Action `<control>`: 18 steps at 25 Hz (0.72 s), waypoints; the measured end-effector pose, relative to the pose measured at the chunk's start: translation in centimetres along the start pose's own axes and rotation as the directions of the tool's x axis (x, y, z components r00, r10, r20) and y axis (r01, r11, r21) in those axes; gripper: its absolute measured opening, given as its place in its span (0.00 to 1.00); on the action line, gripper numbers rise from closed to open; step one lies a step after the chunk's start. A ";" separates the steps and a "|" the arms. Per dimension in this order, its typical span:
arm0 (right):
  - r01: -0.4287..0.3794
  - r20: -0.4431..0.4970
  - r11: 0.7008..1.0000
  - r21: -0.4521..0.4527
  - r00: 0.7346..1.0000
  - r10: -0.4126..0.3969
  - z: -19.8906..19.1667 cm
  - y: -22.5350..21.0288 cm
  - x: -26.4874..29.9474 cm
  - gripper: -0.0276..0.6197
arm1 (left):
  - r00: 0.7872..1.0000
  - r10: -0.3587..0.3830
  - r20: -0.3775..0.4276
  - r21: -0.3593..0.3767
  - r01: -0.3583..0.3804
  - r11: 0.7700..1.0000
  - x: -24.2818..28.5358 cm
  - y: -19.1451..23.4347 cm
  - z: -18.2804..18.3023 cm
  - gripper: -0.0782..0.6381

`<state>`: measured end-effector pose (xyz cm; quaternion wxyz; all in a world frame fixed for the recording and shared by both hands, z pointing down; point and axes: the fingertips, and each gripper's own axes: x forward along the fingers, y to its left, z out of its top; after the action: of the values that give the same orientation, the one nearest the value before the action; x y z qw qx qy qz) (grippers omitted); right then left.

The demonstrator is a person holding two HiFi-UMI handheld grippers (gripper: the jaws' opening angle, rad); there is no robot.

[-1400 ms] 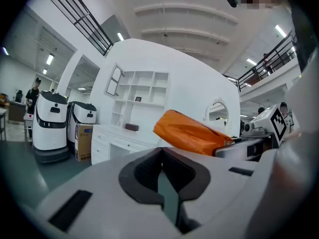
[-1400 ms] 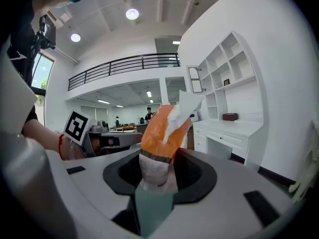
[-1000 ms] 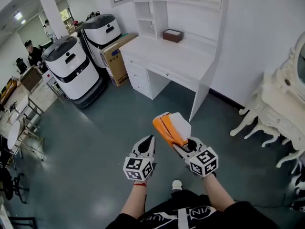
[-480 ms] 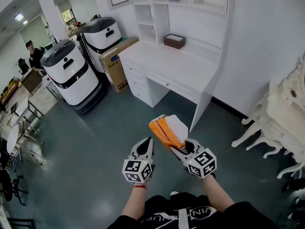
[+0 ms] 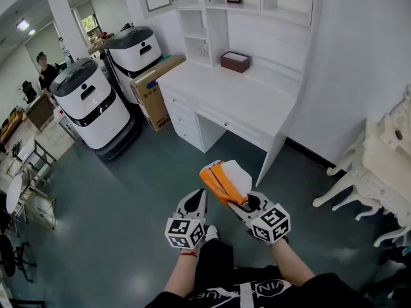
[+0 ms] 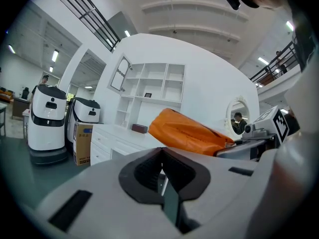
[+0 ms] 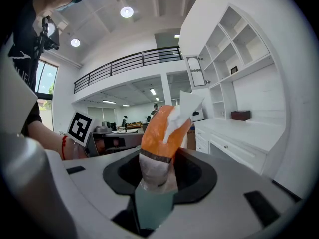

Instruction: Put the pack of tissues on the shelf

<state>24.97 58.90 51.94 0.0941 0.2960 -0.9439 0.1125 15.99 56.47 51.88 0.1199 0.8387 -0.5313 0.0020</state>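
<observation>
Two risks apply from this position.

1. Slip. The right gripper (image 5: 247, 201) clamps the pack of tissues (image 5: 225, 178) by one end only, and the jaws pinch a soft, clear part of the wrapper. Most of the pack stands out beyond the jaws with no support. A quick swing or tilt could probably pull the film out of the grip.
2. Snag. A loose white sheet projects from the far end of the pack. It could catch on a shelf (image 5: 212, 18) edge or divider during placement.

The left gripper (image 5: 196, 201) has its jaws closed on nothing, just beside the right one, so it gives no backup.

The pack is held in the air over the floor, well apart from the white worktop (image 5: 237, 92) and the shelf above it. A brown box (image 5: 234, 61) stands on the worktop below the compartments.

Appearance: an orange plastic wrapper with a dark band near the gripped end, soft and slightly crumpled.
</observation>
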 end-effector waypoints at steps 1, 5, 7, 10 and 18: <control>0.004 0.000 1.000 -0.001 1.000 -0.004 0.3 -0.6 0.7 0.28 | 1.000 -0.005 -0.001 0.001 0.005 1.000 0.8 0.6 0.2 0.12; 0.020 0.002 1.000 -0.006 1.000 -0.020 2.0 -3.3 3.9 0.28 | 1.000 -0.027 0.005 0.007 0.027 1.000 4.3 3.2 1.7 0.12; 0.025 0.004 1.000 -0.007 1.000 -0.025 3.0 -4.7 5.8 0.28 | 0.999 -0.036 0.006 0.008 0.036 0.999 6.2 4.8 2.5 0.12; 0.036 0.010 0.999 -0.005 0.999 -0.036 4.6 -6.8 8.2 0.28 | 0.998 -0.059 -0.001 0.012 0.059 0.998 9.1 6.7 3.6 0.12; 0.079 -0.007 0.996 0.029 0.997 -0.079 6.2 -11.6 14.1 0.28 | 0.993 -0.117 -0.028 0.006 0.117 0.993 15.7 11.5 5.1 0.12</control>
<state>19.63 40.34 51.27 0.0969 0.3342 -0.9294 0.1231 11.96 36.74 51.26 0.1240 0.8688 -0.4793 0.0087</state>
